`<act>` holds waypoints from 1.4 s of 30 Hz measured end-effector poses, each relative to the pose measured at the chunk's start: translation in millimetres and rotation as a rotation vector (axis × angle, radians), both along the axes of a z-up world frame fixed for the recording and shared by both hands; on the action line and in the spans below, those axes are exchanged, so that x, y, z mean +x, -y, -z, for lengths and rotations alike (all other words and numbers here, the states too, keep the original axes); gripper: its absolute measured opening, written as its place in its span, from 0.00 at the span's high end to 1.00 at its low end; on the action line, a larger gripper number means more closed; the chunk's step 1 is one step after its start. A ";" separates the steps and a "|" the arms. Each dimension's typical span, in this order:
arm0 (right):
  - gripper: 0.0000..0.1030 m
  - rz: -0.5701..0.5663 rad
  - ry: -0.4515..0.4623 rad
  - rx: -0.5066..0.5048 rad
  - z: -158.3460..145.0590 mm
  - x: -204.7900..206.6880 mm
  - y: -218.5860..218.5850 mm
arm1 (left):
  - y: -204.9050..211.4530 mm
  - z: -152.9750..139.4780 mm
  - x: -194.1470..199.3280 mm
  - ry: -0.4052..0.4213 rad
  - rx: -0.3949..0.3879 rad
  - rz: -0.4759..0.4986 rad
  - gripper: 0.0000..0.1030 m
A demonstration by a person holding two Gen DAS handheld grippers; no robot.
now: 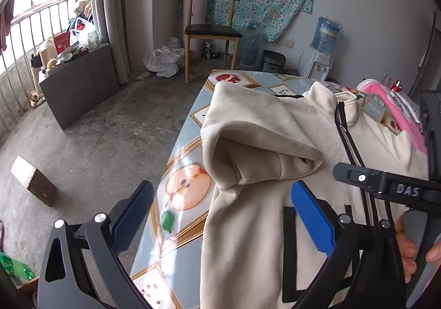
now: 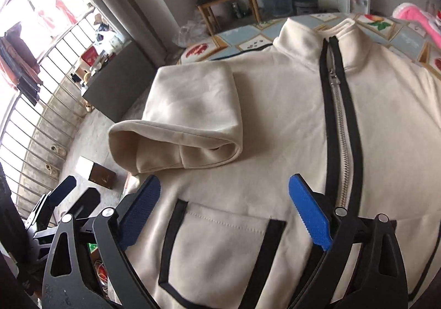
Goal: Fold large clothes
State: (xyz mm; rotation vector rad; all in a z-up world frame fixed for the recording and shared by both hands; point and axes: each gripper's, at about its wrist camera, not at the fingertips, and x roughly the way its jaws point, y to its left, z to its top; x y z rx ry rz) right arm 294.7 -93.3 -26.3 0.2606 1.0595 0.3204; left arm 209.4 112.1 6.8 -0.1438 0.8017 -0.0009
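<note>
A cream zip-up jacket (image 2: 275, 121) lies front-up on a table covered with a fruit-print cloth (image 1: 176, 198), its collar at the far end and its black-edged zipper (image 2: 341, 127) running toward the cameras. One sleeve (image 2: 190, 116) is folded across the chest, its open cuff facing the table's left edge.

The right gripper (image 2: 224, 212) hovers over the lower front of the jacket with its blue pads spread wide, nothing between them; a black-trimmed pocket (image 2: 220, 248) sits directly below the gap, and the zipper passes just behind the right-hand pad.

The left gripper (image 1: 223, 218) is also spread open and empty, poised at the jacket's left side where the fabric hangs over the table edge. The folded sleeve lies just beyond its pads.

A pink garment (image 1: 391, 107) rests on the far right of the table.
</note>
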 end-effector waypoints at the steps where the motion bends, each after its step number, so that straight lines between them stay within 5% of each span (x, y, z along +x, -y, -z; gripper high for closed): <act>1: 0.16 0.005 -0.027 0.011 8.3 7.5 0.5 | -2.2 4.3 5.7 -0.009 -0.021 0.002 0.05; 4: 0.25 0.008 -0.067 0.066 20.4 18.6 2.5 | -4.3 19.1 20.4 -0.033 -0.042 0.011 0.05; 10: 0.37 -0.041 -0.037 0.096 25.8 27.2 -5.3 | -1.7 45.8 37.6 -0.077 0.062 -0.041 0.05; 13: 0.52 -0.045 -0.014 0.066 28.1 32.0 -8.2 | -7.5 56.0 43.3 -0.102 0.036 -0.078 0.05; 16: 0.78 -0.063 0.002 0.000 23.9 31.9 -12.9 | -8.2 59.1 45.6 -0.119 0.038 -0.095 0.05; 17: 0.91 -0.085 0.025 -0.054 16.4 30.2 -16.4 | -7.1 58.0 45.3 -0.120 0.044 -0.097 0.05; 19: 0.91 -0.131 0.108 -0.157 -8.1 28.4 -23.4 | -3.9 56.2 46.1 -0.123 0.059 -0.093 0.05; 25: 0.93 -0.291 0.570 -0.765 -109.7 -1.7 -54.7 | 1.1 52.2 44.9 -0.139 0.085 -0.093 0.08; 27: 0.93 -0.373 0.644 -0.931 -112.2 -19.9 -65.7 | 3.5 52.2 45.3 -0.141 0.083 -0.087 0.08; 30: 0.93 -0.485 0.612 -0.991 -84.8 -40.8 -67.9 | 9.1 53.2 46.2 -0.147 0.094 -0.083 0.08; 34: 0.92 -0.546 0.417 -0.783 -40.9 -63.6 -41.7 | 15.5 56.3 46.9 -0.163 0.120 -0.075 0.08; 38: 0.49 -0.429 0.280 -0.401 -36.6 -78.4 12.1 | 20.3 60.5 50.1 -0.186 0.167 -0.076 0.08; 42: 0.42 -0.196 0.160 -0.041 -38.7 -76.8 78.2 | 18.4 65.6 53.4 -0.215 0.194 -0.095 0.08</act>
